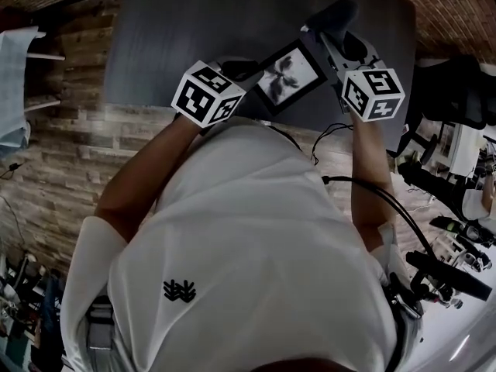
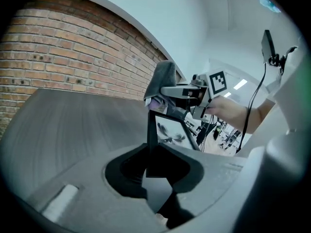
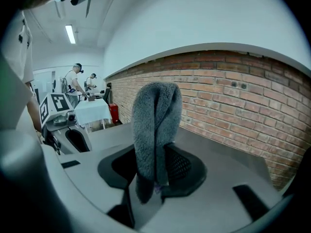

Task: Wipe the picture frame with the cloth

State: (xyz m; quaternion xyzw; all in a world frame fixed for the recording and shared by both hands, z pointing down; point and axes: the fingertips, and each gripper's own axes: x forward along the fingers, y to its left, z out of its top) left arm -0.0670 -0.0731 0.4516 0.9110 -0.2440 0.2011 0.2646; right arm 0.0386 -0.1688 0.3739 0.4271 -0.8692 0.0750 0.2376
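Left gripper (image 2: 155,165), jaws partway closed on the picture frame (image 2: 171,133), tilts it off the table (image 2: 63,125) for access. At the frame's far edge, my right gripper (image 3: 154,171) pinches the folded cloth (image 3: 154,125), ready to wipe.

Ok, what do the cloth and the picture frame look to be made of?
Cloth: grey, thick and fuzzy with a soft pile, so likely microfibre or terry. Picture frame: thin, flat, matte black border with sharp edges, probably plastic or painted wood; the look doesn't settle which.
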